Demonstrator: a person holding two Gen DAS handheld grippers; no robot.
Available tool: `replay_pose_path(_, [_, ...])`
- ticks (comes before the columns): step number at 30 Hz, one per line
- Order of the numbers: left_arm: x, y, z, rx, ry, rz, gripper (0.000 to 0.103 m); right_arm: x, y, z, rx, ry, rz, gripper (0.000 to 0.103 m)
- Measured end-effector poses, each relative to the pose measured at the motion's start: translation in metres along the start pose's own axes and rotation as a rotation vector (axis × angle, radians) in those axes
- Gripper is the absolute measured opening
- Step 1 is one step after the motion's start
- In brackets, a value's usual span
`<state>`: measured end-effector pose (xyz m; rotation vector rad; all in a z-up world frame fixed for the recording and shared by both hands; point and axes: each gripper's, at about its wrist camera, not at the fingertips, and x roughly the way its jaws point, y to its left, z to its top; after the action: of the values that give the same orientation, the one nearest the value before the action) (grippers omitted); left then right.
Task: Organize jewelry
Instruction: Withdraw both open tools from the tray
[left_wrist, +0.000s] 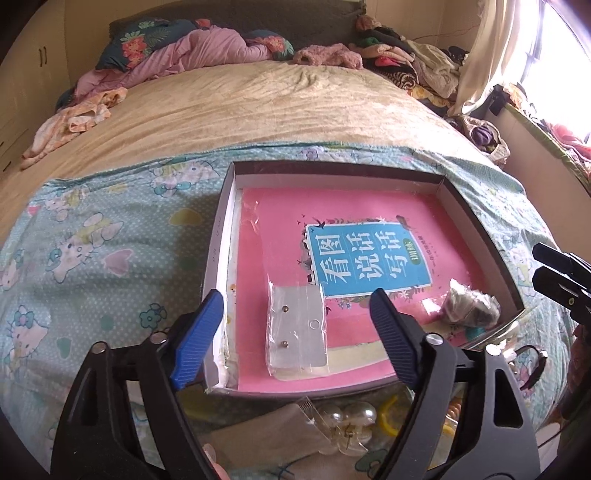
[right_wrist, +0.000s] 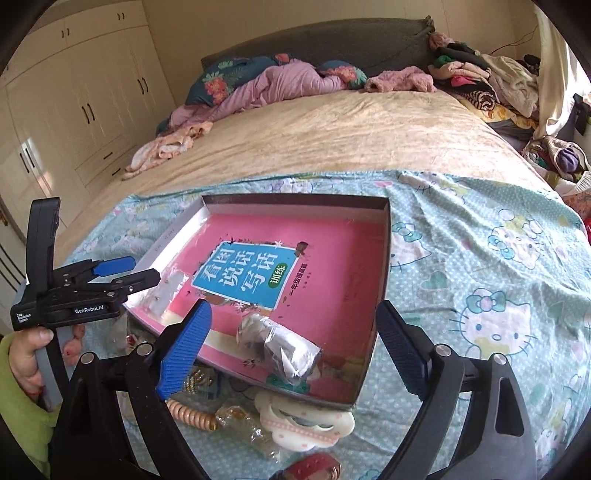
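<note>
A shallow cardboard box (left_wrist: 476, 236) with low straight walls lies on a cartoon-print sheet (left_wrist: 92, 236) at the near end of a bed. Its floor is covered by a glossy pink book (left_wrist: 280, 221) with a blue title panel. 2 packets rest on the book: a flat, clear plastic earring packet (left_wrist: 297, 328) holding a pale card with 2 small studs, near the box's left wall, and a crumpled clear bag (right_wrist: 280, 349) of dark jewelry, close to the front right corner. Much of the book between and behind them is bare.

The left gripper (left_wrist: 295, 332) stands with its ribbed blue pads (left_wrist: 197, 338) spread wide, nothing between them; the earring packet lies flat beneath the gap. The right gripper (right_wrist: 291, 343) is likewise spread wide above the crumpled bag, gripping nothing. A hand (right_wrist: 27, 354) in a green sleeve (right_wrist: 22, 417) holds the left tool.

Outside the front wall lie loose pieces: clear bead-like baubles (left_wrist: 343, 417), a coiled beige hair tie (right_wrist: 194, 415), and a pale flower-shaped clip (right_wrist: 303, 424). Beyond the box, a plush tan blanket (left_wrist: 240, 107) lies open to rumpled clothing (left_wrist: 406, 62).
</note>
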<state>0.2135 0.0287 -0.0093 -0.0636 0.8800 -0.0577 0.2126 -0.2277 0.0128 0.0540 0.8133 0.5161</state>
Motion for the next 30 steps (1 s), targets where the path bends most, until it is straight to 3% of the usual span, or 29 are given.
replay_pose_path(3, [-0.015, 0.000, 0.002, -0.014, -0.031, 0.000, 0.090, -0.016, 0.000, 0.000, 0.001, -0.031, 0.000, 0.093])
replay_pose_path(6, [-0.033, 0.000, 0.002, -0.026, -0.061, -0.004, 0.093, -0.031, 0.003, 0.000, -0.004, -0.059, 0.000, 0.094])
replay_pose_path(16, [-0.077, -0.005, -0.010, -0.038, -0.123, -0.017, 0.093, -0.075, 0.022, -0.009, -0.049, -0.118, 0.000, 0.098])
replay_pose_path(30, [-0.099, -0.021, -0.051, -0.026, -0.115, -0.037, 0.093, -0.088, 0.032, -0.048, -0.058, -0.057, -0.005, 0.098])
